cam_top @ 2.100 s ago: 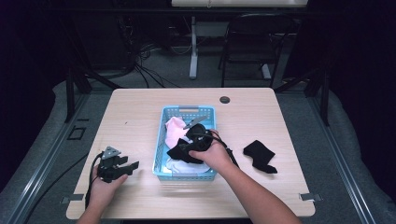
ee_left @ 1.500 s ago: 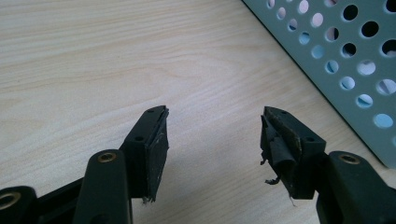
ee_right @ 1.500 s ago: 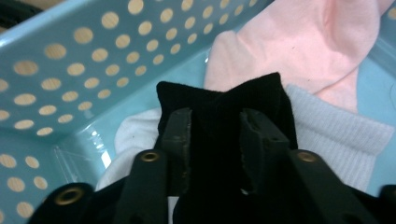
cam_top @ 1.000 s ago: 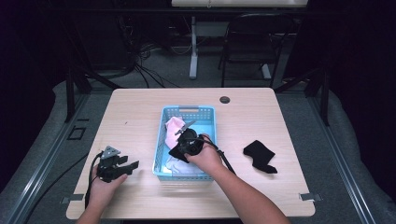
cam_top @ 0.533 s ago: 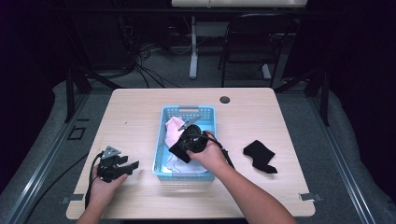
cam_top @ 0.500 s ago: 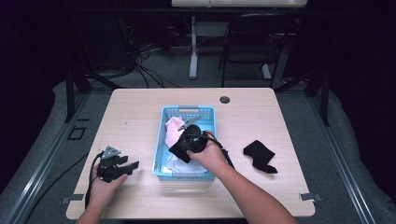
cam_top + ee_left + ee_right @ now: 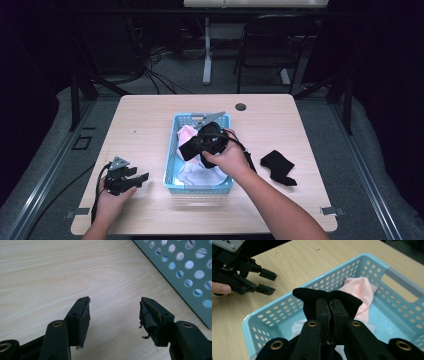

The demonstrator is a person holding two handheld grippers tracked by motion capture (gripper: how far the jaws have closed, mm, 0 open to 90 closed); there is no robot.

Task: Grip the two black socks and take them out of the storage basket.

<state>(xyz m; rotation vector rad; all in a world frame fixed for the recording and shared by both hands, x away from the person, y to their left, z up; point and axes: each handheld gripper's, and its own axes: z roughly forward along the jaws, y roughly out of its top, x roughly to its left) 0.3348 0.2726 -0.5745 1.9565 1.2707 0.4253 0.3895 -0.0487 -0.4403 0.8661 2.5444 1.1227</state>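
- Landmark = blue basket (image 7: 170, 165), sitting mid-table (image 7: 310, 125).
- Nearest the person: left gripper (image 7: 142, 178) rested on the table just off the basket's left side, held in the left hand (image 7: 112, 200). Jaws stood wide apart w/ nothing between them; in the left gripper view (image 7: 113, 312) only bare wood lay between the pads, basket wall (image 7: 180, 270) at the upper right.
- Right hand (image 7: 227, 157) hovered above the basket's middle, w/ the right gripper (image 7: 192, 147) pointing toward the basket's left wall.
- Right gripper's jaws were pinched tight on a black sock (image 7: 190, 148); in the right gripper view (image 7: 329, 306) the sock (image 7: 312, 296) folded over both jaw tips, lifted clear above the basket floor.
- Inside the basket: pink cloth (image 7: 186, 134) toward the far-left corner, white cloth (image 7: 197, 174) on the floor at the near end.
- In the right gripper view the pink cloth (image 7: 362, 292) lay just behind the held sock, against the far wall (image 7: 367, 262).
- Right of the basket, apart from it: a second black sock (image 7: 277, 166) flat on the table.
- Beyond the basket's far-right corner: small dark round cap (image 7: 241, 107) in the tabletop.
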